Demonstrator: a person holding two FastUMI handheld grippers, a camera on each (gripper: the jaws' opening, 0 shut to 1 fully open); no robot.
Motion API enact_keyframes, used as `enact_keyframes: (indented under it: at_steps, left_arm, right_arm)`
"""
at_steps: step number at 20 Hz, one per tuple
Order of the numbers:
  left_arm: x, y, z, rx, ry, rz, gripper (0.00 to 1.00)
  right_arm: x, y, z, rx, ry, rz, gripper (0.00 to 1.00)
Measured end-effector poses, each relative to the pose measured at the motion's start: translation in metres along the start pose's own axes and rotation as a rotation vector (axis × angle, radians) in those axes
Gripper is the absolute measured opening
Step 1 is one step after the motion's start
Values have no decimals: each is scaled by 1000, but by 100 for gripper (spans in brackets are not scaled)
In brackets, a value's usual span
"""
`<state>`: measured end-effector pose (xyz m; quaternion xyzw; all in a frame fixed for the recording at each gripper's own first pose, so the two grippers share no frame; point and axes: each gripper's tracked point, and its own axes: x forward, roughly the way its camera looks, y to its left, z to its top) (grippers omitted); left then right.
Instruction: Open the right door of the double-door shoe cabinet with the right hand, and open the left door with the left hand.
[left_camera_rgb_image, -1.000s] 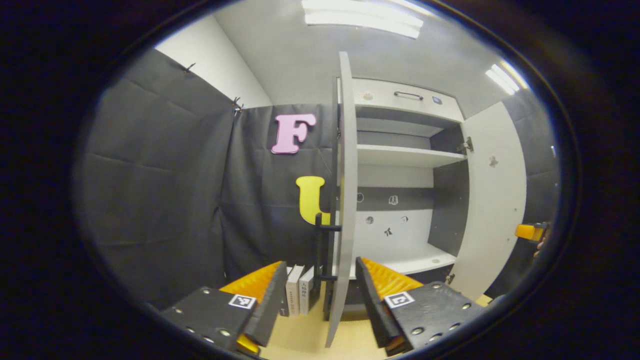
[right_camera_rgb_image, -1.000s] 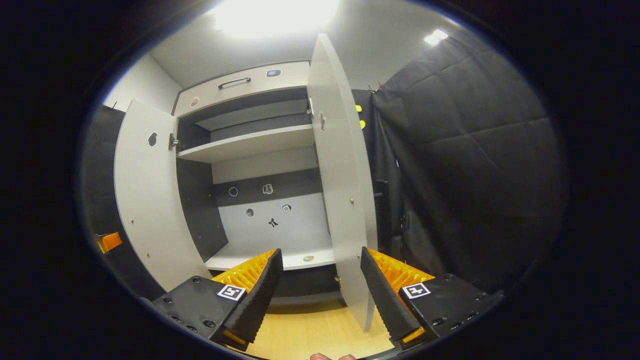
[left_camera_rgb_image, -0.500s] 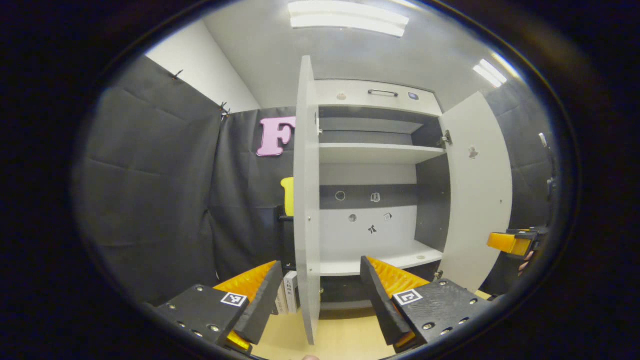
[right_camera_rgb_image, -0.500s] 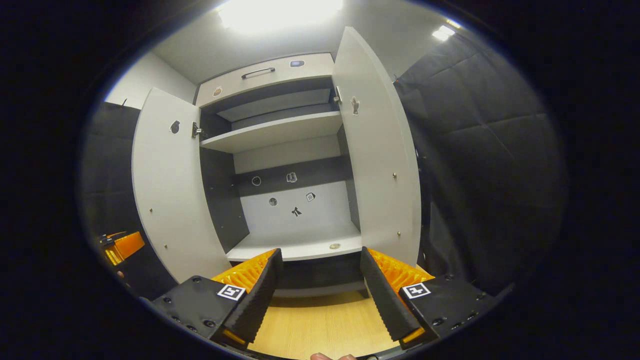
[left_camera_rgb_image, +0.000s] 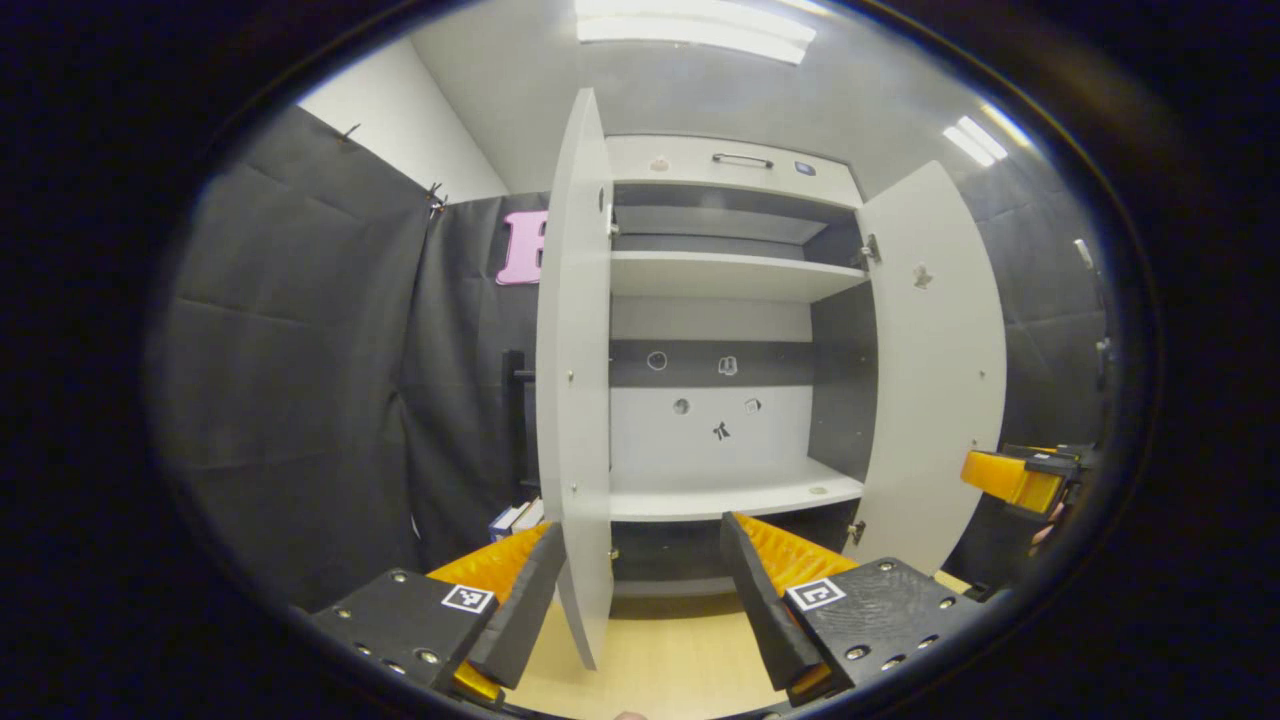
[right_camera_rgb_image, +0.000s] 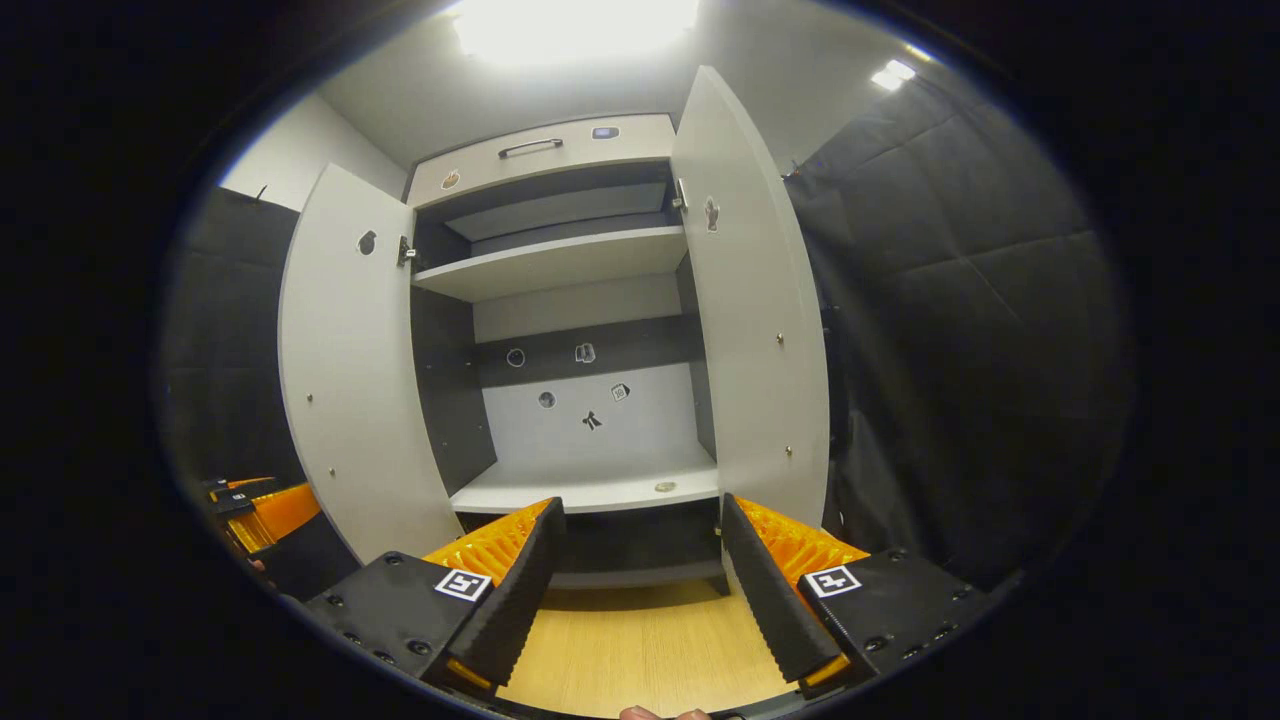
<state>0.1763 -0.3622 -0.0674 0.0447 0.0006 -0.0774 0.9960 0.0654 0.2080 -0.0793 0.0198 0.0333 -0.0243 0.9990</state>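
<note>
Right gripper view puts the shoe cabinet (right_camera_rgb_image: 560, 160) at the centre of the frame, and we see it standing wide open: its 2 doors are both swung out, and the shelves, the back panel and the bottom board are bare to view. We judge the task essentially done, since both doors are already off the cabinet front; all that seems left is for us to draw the 2 tools clear.

Next in size, the left door (right_camera_rgb_image: 345, 370) sits at left of centre in this view, angled outward with its inner face toward us. The right door (right_camera_rgb_image: 755, 330) stands just right of centre, also showing its inner face. In the left gripper view the left door (left_camera_rgb_image: 575, 380) runs almost edge-on down the middle, and the right door (left_camera_rgb_image: 935, 360) fans out at right of centre.

The right gripper (right_camera_rgb_image: 640, 585) shows at the bottom of its own view, fingers spread wide with wooden floor (right_camera_rgb_image: 640, 640) between them, holding nothing and touching neither door. The left gripper (left_camera_rgb_image: 640, 590) is at the bottom of its own view, fingers likewise parted wide and empty; the lower edge of the left door falls between them in the picture, but we cannot tell whether a finger touches it.

Smallest, a few books (left_camera_rgb_image: 515, 520) stand low beside the cabinet, at lower left of centre in the left gripper view.
</note>
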Motion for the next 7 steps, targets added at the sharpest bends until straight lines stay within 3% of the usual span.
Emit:
enact_keyframes:
  at_steps: [7]
  left_arm:
    - [2,-4,-9,-20,2,-13,90]
  right_arm:
    - [-1,-5,-5,14,10,-15,98]
